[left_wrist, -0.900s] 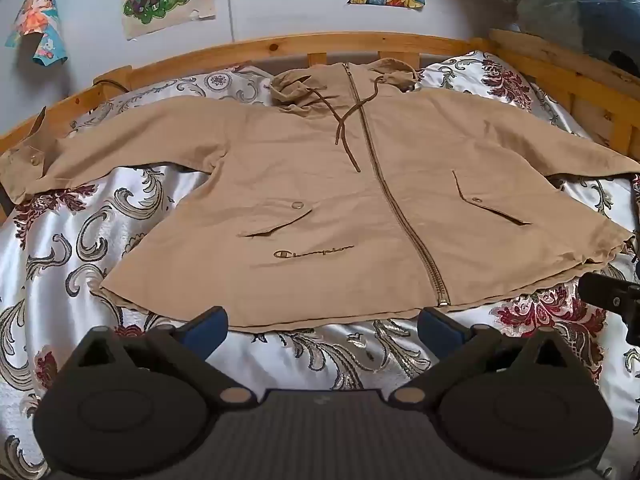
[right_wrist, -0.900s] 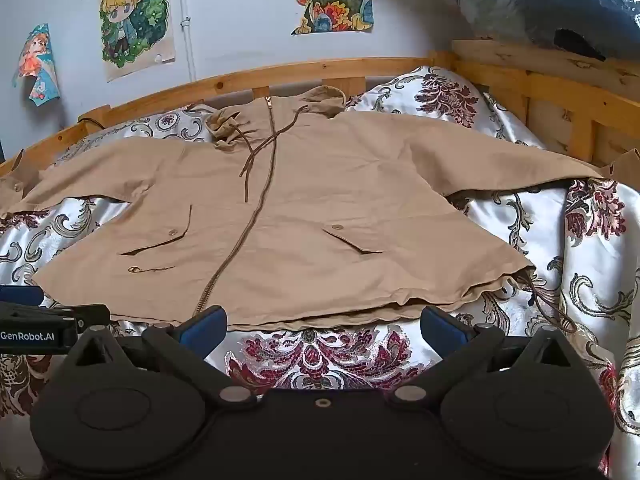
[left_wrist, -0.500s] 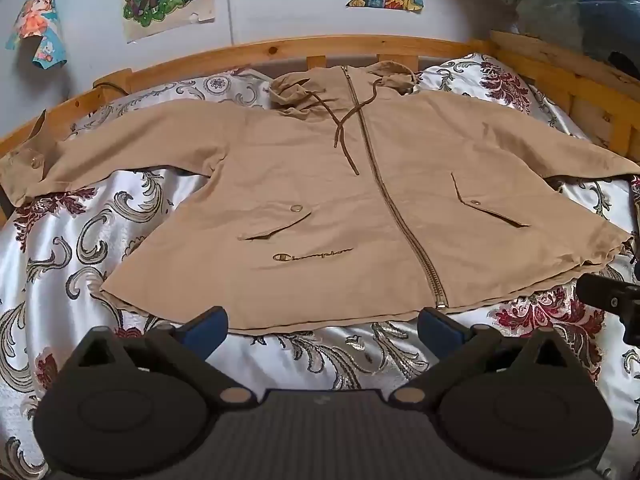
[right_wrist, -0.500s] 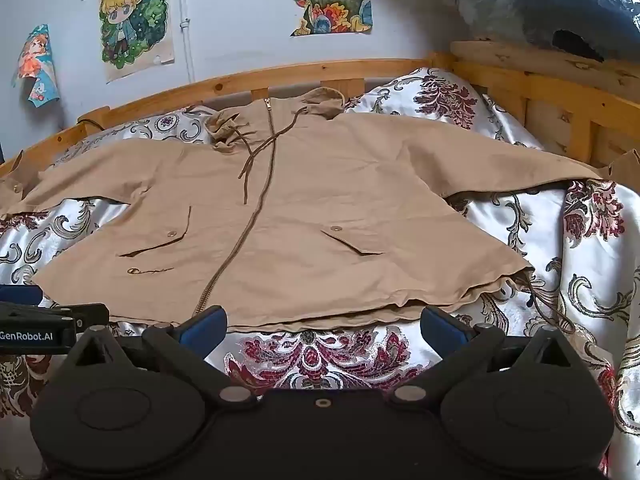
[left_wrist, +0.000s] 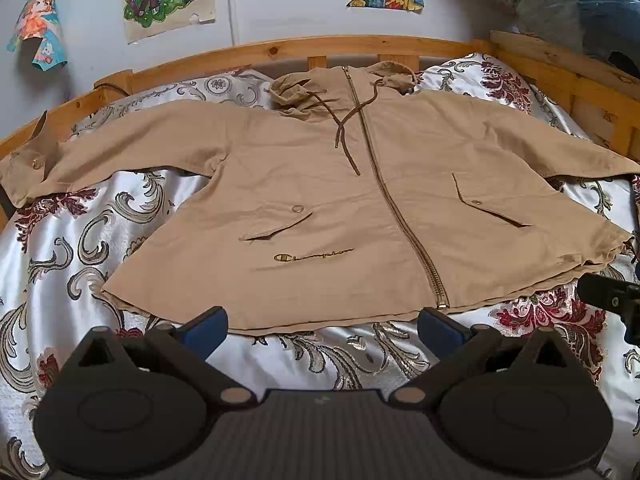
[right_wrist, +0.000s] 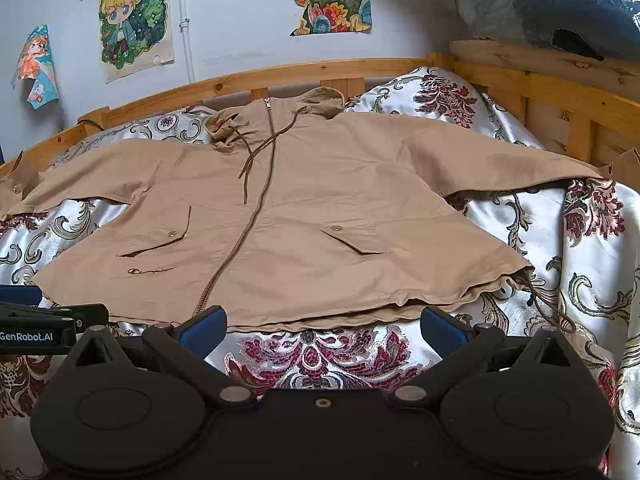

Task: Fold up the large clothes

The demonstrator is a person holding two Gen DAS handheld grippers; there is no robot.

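Note:
A tan hooded zip jacket [left_wrist: 320, 200] lies spread flat, front up, on the bed, sleeves out to both sides; it also shows in the right wrist view [right_wrist: 312, 216]. My left gripper [left_wrist: 322, 326] is open and empty, just in front of the hem near the zipper's lower end. My right gripper [right_wrist: 322, 326] is open and empty, just in front of the hem on the jacket's right half. The left sleeve cuff [left_wrist: 28, 164] rests at the wooden rail. A hem drawcord [right_wrist: 548, 304] trails off the right corner.
The bed has a white satin cover with red and grey floral print [left_wrist: 80, 248]. A wooden rail [left_wrist: 320, 46] runs along the back and right side [right_wrist: 560, 92]. Bagged bedding [right_wrist: 552, 0] sits on the right rail. Posters hang on the wall.
Both grippers have crept slightly closer to the jacket's hem. The jacket has not moved and both grippers stay open.

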